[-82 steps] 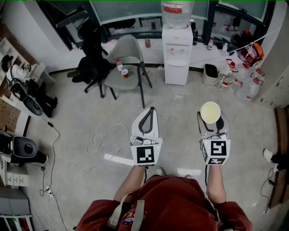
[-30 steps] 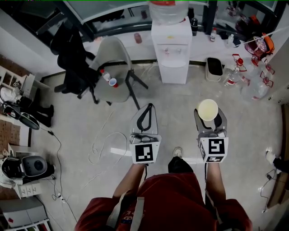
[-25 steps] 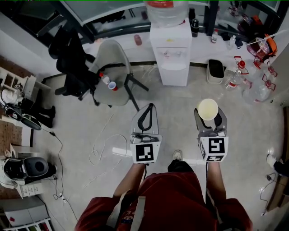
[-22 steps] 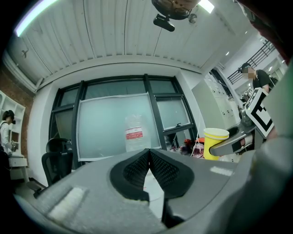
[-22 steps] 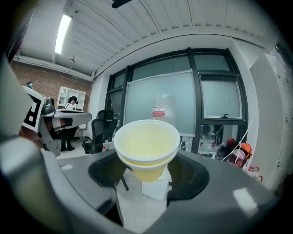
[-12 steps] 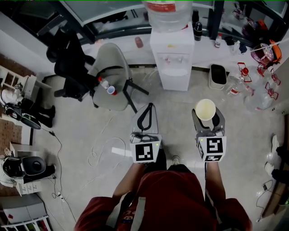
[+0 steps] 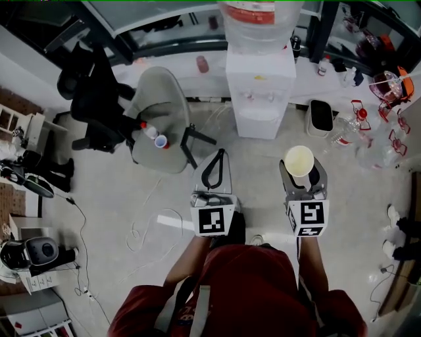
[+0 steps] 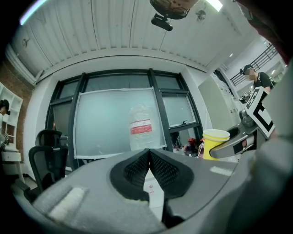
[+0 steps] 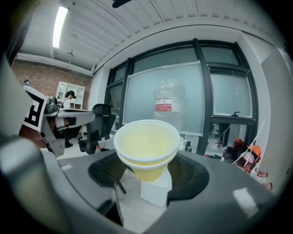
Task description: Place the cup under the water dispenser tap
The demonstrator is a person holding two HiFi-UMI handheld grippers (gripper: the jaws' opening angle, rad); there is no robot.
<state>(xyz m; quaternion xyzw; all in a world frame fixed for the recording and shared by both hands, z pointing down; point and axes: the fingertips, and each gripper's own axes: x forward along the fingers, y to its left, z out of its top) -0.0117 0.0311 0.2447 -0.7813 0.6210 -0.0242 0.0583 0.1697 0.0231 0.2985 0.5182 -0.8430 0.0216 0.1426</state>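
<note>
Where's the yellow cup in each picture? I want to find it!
Head view: the yellow disposable cup, right of middle, held by the right gripper.
Left gripper view: cup far right, side-on.
Right gripper view: cup dead centre, between the fingers.
Shared landmark: the clear red-labelled bottle atop the white water dispenser.

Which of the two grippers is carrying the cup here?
The right gripper, jaws closed on the upright yellow cup. The left gripper has its jaws shut together on nothing.

yellow cup (image 9: 147, 148) (upright), gripped by right tool (image 9: 149, 176)
</note>
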